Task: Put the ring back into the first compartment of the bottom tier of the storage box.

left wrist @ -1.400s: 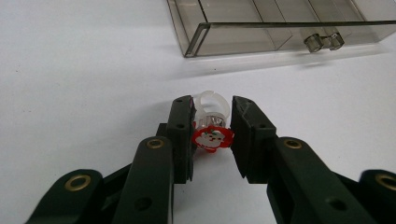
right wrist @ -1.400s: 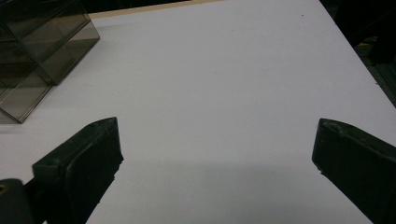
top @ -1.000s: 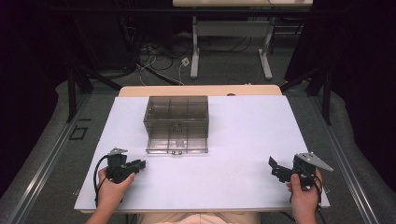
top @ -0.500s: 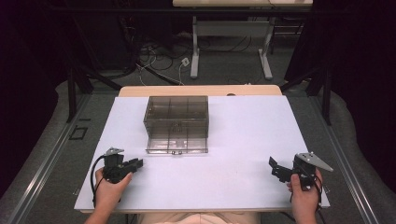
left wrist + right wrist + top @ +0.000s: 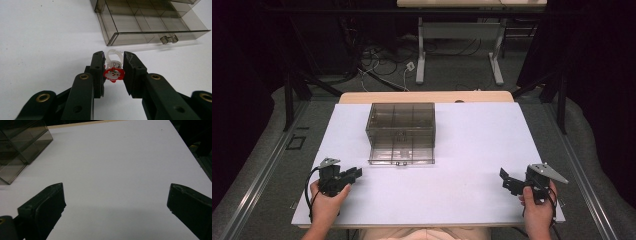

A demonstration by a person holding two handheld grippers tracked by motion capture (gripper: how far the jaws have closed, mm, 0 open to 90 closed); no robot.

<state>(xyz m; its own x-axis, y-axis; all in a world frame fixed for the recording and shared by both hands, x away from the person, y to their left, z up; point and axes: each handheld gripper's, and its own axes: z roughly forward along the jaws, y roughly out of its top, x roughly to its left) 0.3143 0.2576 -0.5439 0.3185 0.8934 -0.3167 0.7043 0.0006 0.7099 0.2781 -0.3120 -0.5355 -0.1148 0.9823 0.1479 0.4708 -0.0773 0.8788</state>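
A small toy ring (image 5: 114,74) with a red flower face and a clear band sits pinched between the pads of my left gripper (image 5: 113,55), just above the white table. In the high view that left gripper (image 5: 357,173) is at the front left, pointing toward a smoky clear drawer box (image 5: 401,122). The box's bottom drawer (image 5: 150,27) is pulled out, showing divided compartments and a small clear handle. My right gripper (image 5: 506,181) rests at the front right, and its jaws (image 5: 116,187) stand wide apart with only bare table between them.
The white table top (image 5: 477,145) stretches between the two hands and the box (image 5: 20,142). Behind it run a wooden edge, floor cables and table legs. Dark curtains flank both sides.
My left gripper has edged slightly to the left with the ring still in it. The right hand has kept still.
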